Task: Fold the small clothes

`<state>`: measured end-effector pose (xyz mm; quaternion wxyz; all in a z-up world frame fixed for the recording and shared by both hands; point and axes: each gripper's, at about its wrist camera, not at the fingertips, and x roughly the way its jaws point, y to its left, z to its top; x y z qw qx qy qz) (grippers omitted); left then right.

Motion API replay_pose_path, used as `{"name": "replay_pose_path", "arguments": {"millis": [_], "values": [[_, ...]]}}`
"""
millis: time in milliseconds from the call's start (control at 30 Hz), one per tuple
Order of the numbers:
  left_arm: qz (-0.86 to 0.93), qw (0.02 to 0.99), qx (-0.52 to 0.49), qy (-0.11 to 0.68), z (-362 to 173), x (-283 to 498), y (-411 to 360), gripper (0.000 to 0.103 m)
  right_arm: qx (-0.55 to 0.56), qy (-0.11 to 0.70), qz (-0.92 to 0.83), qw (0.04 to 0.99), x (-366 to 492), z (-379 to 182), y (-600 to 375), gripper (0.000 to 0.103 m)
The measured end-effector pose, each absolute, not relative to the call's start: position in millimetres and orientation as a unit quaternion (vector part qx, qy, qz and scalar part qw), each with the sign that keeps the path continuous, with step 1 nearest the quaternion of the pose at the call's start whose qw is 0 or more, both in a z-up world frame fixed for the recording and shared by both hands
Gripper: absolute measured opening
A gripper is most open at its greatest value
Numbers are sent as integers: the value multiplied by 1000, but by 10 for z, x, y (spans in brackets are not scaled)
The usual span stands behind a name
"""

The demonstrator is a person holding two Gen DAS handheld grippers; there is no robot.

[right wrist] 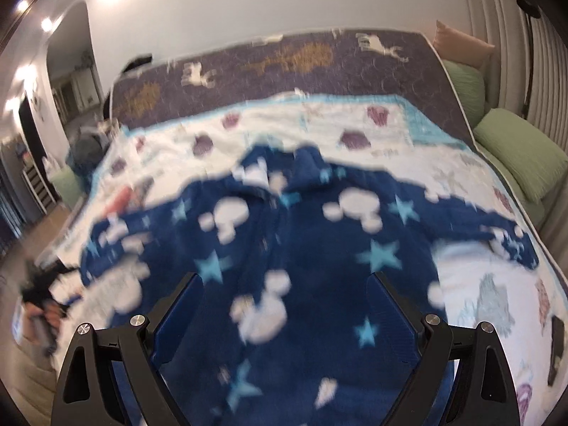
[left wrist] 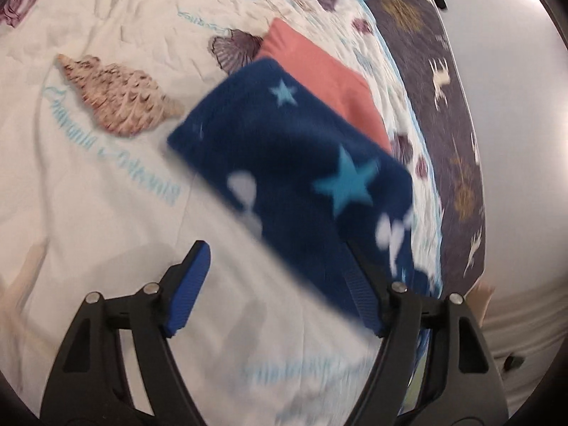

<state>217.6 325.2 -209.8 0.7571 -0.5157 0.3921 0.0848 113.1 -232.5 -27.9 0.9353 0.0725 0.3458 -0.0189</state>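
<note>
Blue starred garment [right wrist: 294, 248] motion-blurred, its near edge cut off

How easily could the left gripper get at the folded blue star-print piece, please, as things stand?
Probably yes. The left gripper is open, and the folded blue star-print piece lies just ahead on the white shell-print bedspread, one corner already against a finger. Nothing sits between them; the folded pink piece lies beyond.

L gripper [left wrist: 278, 284] is being held angled downward, w/ its jaws standing apart; the blue pads are seen well separated and nothing is being pressed between them. R gripper [right wrist: 285, 314] is likewise being pointed downward, jaws spread wide, w/ both blue pads being kept clear of each other and no grip being made.
</note>
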Motion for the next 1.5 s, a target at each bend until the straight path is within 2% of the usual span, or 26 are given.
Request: {"name": "replay_pose_path", "arguments": {"millis": [67,167,200,233,300,400,533,600,700,833,900,1000,1100,1167,1200,1233,1333,1500], "values": [[97,747,-535,384,-2208,2294,3343,69,74,324,-17,943,1175,-114,-2327,95],[85,713,-589,372,-2441,2403,3428,43,57,305,-15,951,1203,16,-2241,95],[78,704,-602,369,-2493,2437,3433,28,51,305,-12,951,1217,11,-2214,95],[78,704,-603,368,-2489,2455,3432,20,45,308,-8,950,1220,-17,-2179,95],[79,727,-578,361,-2318,2493,3393,14,29,321,-6,947,1241,-112,-2119,95],[59,784,-525,327,-1773,2541,3260,13,16,337,-9,941,1237,-290,-2113,95],[17,875,-400,273,-752,2651,2764,13,30,358,-12,933,1234,-497,-2233,95],[-31,915,-316,247,-201,2715,2233,13,48,363,-18,931,1223,-570,-2343,95],[-127,942,-210,227,275,2707,1306,13,77,365,-27,928,1211,-621,-2513,95],[-260,933,-70,240,324,2556,-59,13,109,363,-43,924,1144,-661,-2759,95],[-311,911,-1,271,72,2424,-721,17,121,360,-59,923,1099,-676,-2892,95],[-334,884,91,315,-387,2278,-1301,26,145,364,-88,916,1012,-736,-3151,95],[-333,872,141,329,-598,2144,-1373,30,162,378,-99,906,949,-816,-3357,95],[-326,879,130,323,-563,2013,-1185,44,163,385,-89,904,941,-865,-3423,95],[-316,885,121,319,-541,1988,-1068,57,163,389,-81,903,955,-889,-3445,95],[-302,893,112,315,-546,1984,-943,64,165,393,-72,902,983,-916,-3462,95],[-248,913,104,308,-504,1994,-502,65,210,403,-24,890,1118,-993,-3527,93],[-189,905,38,379,-697,2102,267,65,304,416,48,856,1528,-1095,-3604,89]]}}
